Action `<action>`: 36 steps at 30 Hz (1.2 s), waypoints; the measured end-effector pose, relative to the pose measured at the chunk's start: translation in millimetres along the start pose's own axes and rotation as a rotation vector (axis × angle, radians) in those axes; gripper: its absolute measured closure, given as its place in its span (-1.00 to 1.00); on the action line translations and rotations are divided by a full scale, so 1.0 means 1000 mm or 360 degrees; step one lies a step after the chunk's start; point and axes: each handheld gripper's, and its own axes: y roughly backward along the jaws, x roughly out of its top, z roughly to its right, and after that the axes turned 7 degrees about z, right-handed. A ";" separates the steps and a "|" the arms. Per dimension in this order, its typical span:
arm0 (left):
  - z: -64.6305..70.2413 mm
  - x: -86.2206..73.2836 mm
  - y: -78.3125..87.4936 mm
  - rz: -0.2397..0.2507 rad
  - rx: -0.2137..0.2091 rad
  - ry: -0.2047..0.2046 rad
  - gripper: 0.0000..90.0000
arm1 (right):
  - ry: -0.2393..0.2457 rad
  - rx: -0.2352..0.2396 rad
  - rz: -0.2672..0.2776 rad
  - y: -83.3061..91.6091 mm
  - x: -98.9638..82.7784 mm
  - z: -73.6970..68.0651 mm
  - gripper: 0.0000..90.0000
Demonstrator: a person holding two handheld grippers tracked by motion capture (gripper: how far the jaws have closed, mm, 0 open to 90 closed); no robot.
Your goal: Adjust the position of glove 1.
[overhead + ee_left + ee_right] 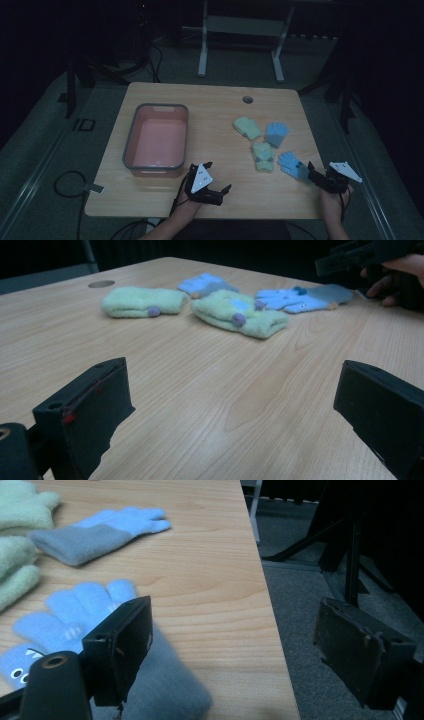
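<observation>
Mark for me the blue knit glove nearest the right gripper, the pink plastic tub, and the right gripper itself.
Blue knit glove nearest the right gripper [292, 164]: high view, on its palm.
Pink plastic tub with grey rim [129, 137]: high view, on its left rim.
Right gripper [309, 171]: high view, midway between its fingertips.

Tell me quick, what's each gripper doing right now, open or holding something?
Left gripper: open, holding nothing, above bare table.
Right gripper: open, holding nothing; one jaw is over the cuff of the nearest blue glove.

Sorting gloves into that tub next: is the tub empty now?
Empty. The high view shows the tub's bare pink floor; all four gloves lie on the table.
</observation>
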 end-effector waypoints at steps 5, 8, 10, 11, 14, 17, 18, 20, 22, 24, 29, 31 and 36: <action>0.000 0.001 -0.002 -0.0021 0.0005 0.0000 -0.95 | 0.0003 -0.0008 -0.0008 0.001 0.000 0.000 -0.64; 0.000 0.001 -0.003 -0.0018 0.0014 -0.0010 -0.95 | -0.0003 0.0010 -0.0019 0.000 0.000 0.001 -0.64; 0.000 0.001 -0.004 -0.0023 0.0017 -0.0013 -0.95 | -0.0004 0.0029 -0.0033 0.000 0.000 0.001 -0.64; 0.000 0.001 -0.004 -0.0021 0.0020 -0.0027 -0.95 | 0.0009 0.0059 -0.0059 0.000 0.000 0.001 -0.65; 0.000 0.001 -0.004 -0.0016 0.0018 -0.0023 -0.95 | 0.0012 0.0076 -0.0084 0.001 0.003 0.001 -0.68; -0.001 0.001 -0.003 -0.0014 0.0018 -0.0007 -0.95 | -0.0007 0.0125 -0.0128 0.001 0.007 0.001 -0.69; -0.001 0.001 -0.003 -0.0012 0.0019 -0.0008 -0.95 | -0.0002 0.0134 -0.0158 0.002 0.010 0.001 -0.69; -0.001 0.001 -0.004 -0.0016 0.0018 -0.0015 -0.95 | -0.0033 0.0170 -0.0210 0.004 0.017 0.002 -0.69; 0.000 0.001 -0.004 -0.0011 0.0021 -0.0019 -0.95 | -0.0057 0.0188 -0.0242 0.005 0.022 0.001 -0.67; 0.000 0.001 -0.003 -0.0011 0.0022 -0.0017 -0.95 | -0.0064 0.0171 -0.0215 0.007 0.029 0.001 -0.65; 0.000 0.001 -0.004 -0.0011 0.0018 -0.0021 -0.95 | -0.0100 0.0225 -0.0205 0.009 0.049 -0.003 -0.73; 0.000 0.001 -0.004 -0.0010 0.0019 -0.0021 -0.95 | -0.0090 0.0229 -0.0193 0.009 0.052 -0.004 -0.73; 0.000 0.001 -0.004 -0.0012 0.0016 -0.0023 -0.95 | -0.0028 0.0356 -0.0190 0.004 0.071 -0.015 -0.65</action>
